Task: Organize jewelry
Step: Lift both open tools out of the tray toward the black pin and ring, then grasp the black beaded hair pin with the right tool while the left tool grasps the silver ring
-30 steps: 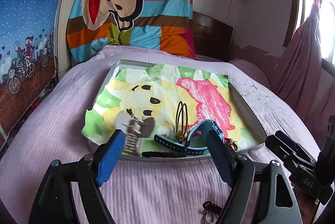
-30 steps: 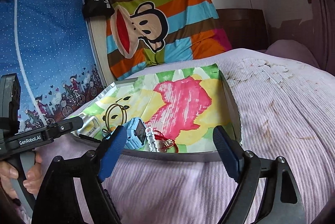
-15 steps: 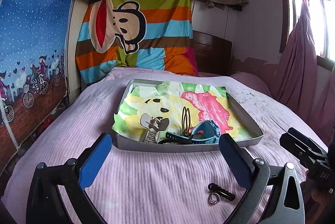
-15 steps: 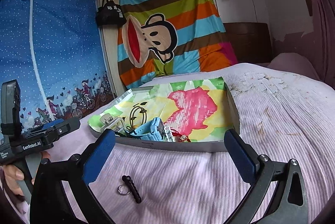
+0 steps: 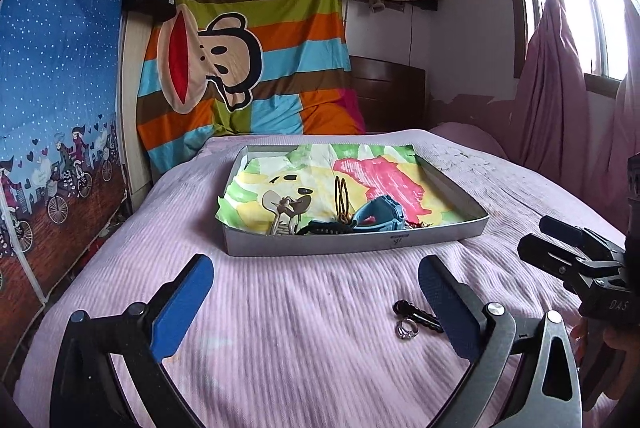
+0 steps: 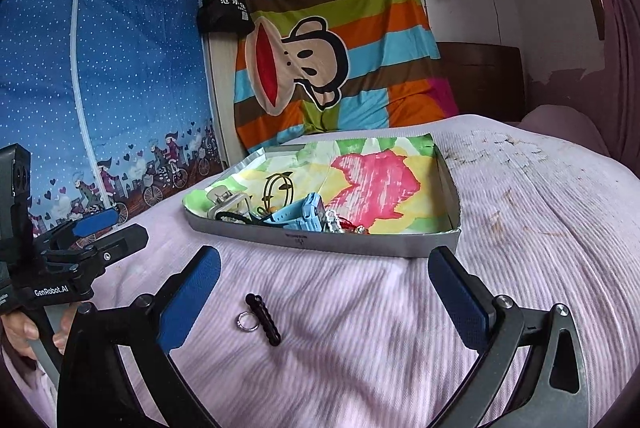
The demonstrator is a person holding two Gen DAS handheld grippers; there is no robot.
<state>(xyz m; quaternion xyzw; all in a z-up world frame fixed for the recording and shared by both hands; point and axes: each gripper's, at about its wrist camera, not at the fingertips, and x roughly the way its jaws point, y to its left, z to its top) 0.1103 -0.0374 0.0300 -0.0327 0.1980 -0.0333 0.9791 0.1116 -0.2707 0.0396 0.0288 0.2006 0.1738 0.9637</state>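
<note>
Both grippers are now withdrawn from the tray (image 5: 356,243). The left gripper (image 5: 316,304), which was at the tray's near edge by the grey hair clip (image 5: 286,207), stands well back over the bed (image 5: 280,328), empty, fingers spread wider. The right gripper (image 6: 332,292) has retreated likewise. The ring (image 6: 247,321) and black hair clip (image 6: 263,320) on the bed have come into view.

Black-framed tongs (image 5: 316,292) with blue pads (image 6: 190,298), silver screws, white "GenRobot.AI" lettering; bare fingers grip the handle.
</note>
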